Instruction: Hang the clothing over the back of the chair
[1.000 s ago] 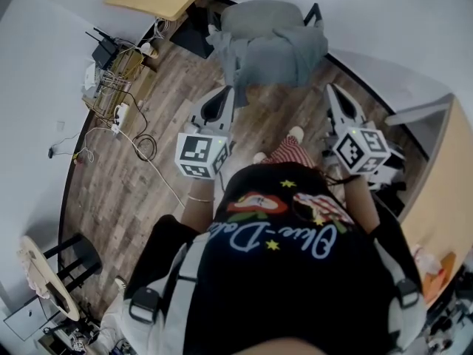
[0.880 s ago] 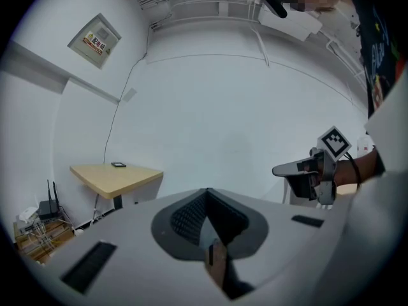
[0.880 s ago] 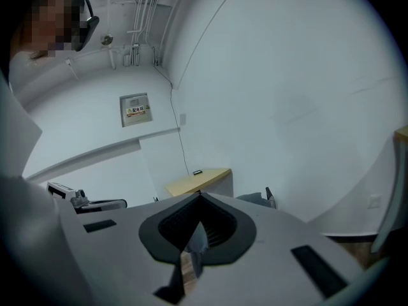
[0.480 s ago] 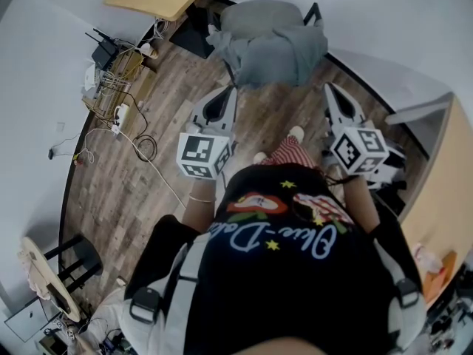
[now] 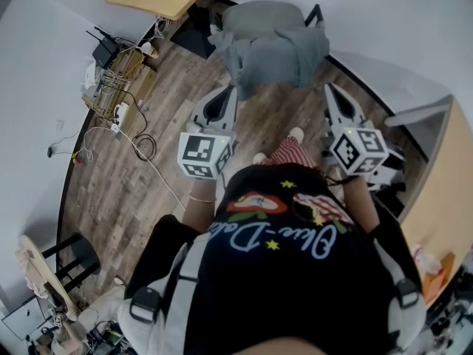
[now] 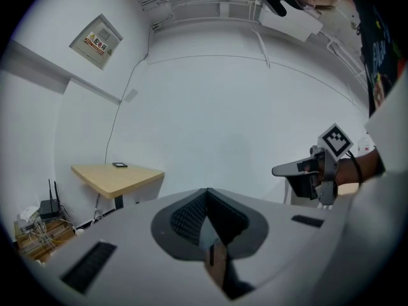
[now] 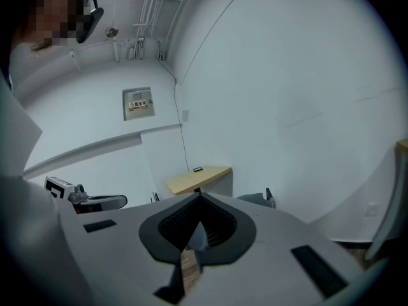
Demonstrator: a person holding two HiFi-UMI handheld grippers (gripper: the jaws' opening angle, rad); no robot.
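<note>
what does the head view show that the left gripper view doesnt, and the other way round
Only the head view: the grey clothing draped on the chair, the wooden floor and the person's black shirt.
Only the left gripper view: the wall sign and a small dark object lying on the table.
Both: that table, the router, the right gripper, and the left gripper, its jaws together with nothing between them.
</note>
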